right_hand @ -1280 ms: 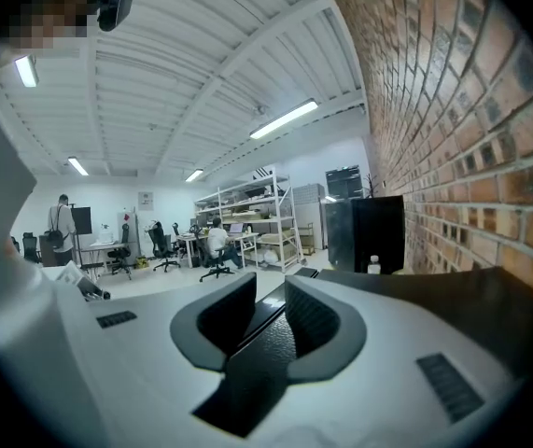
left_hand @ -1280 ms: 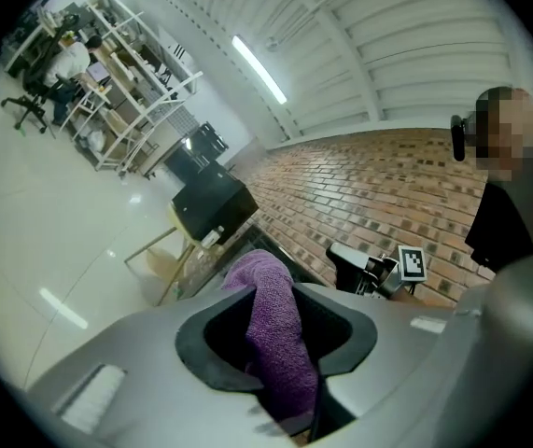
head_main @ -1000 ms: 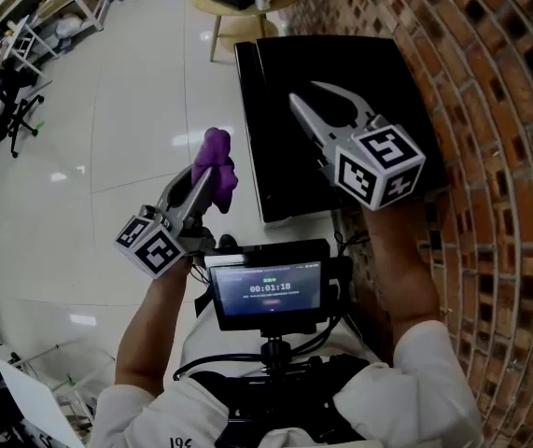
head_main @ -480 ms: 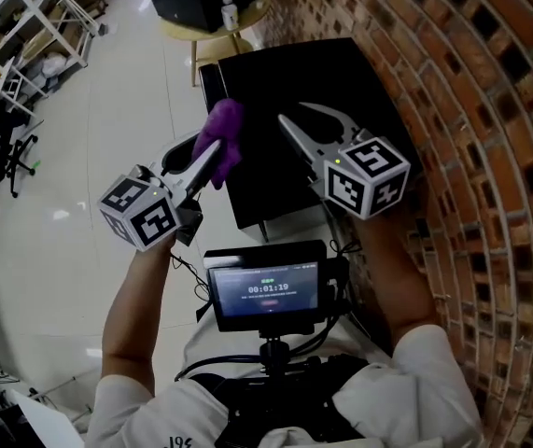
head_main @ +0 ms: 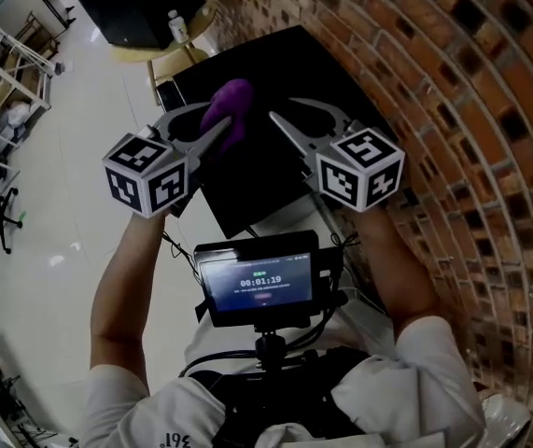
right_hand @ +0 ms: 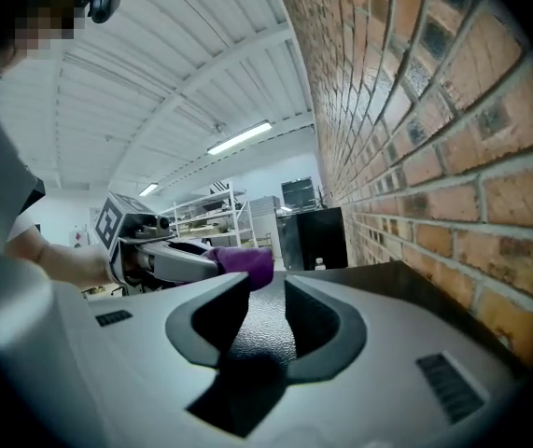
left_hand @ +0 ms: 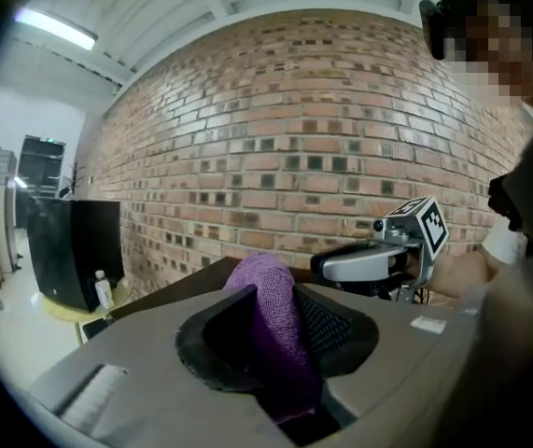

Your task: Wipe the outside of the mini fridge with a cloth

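item: purple cloth point(head_main: 231, 101), pinched in my left tongs point(head_main: 217, 119), grip just eased a touch, over the mini fridge point(head_main: 247, 185) top. right tongs point(head_main: 285, 110): parted, empty, alongside. hazard: loosened grip may drop cloth mid-wipe.
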Demonstrator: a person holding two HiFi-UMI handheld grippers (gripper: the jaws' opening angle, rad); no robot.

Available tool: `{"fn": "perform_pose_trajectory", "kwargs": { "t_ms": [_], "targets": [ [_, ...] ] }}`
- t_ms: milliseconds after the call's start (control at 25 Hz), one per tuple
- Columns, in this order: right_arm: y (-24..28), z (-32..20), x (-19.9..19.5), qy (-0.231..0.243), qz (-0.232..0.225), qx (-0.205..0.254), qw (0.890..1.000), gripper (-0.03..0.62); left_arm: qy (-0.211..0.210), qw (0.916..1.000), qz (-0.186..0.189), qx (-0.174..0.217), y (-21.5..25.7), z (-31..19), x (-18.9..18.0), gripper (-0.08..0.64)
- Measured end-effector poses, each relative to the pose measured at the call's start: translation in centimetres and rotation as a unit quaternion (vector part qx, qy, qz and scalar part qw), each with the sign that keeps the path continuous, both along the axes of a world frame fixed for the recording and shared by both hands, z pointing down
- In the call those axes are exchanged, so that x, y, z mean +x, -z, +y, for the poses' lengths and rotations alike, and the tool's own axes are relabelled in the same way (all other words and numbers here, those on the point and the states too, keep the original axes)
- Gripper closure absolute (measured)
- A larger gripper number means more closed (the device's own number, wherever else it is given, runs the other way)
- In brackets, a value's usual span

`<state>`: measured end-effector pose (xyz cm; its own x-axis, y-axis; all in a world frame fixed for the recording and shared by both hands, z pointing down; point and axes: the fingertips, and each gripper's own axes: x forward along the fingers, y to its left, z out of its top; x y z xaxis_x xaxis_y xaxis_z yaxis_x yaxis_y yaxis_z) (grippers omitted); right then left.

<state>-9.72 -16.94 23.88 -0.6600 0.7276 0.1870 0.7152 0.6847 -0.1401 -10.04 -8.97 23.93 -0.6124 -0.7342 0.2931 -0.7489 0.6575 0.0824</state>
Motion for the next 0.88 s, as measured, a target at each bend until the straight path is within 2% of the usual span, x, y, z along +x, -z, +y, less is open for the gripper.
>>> {"fn": "perform_pose_trajectory", "kwargs": {
  "t_ms": [200, 400, 600, 880],
  "targets": [
    [-0.3, 0.2, -0.9, -0.057, 0.005, 0.006, 0.998, 0.463, -0.058, 0.9977, 0.018, -0.029, -1.2, -1.0, -2.5, 0.434],
    [-0.2, 0.6, -1.0, -0.116, 0.007, 0.018, 0.993, 0.463, -0.113, 0.9911, 0.019, -0.067, -2.1, -2.4, -5.0, 0.430],
    [-0.5, -0.6, -0.5, -0.179, 0.013, 0.031, 0.983, 0.463, -0.155, 0.9826, 0.018, -0.101, -3.3, -4.9, -7.0, 0.430],
    [-0.8, -2.4, 1.8, -0.261, 0.021, 0.038, 0.964, 0.463, -0.198, 0.9728, 0.028, -0.117, -5.3, -8.6, -7.6, 0.419]
  ]
}}
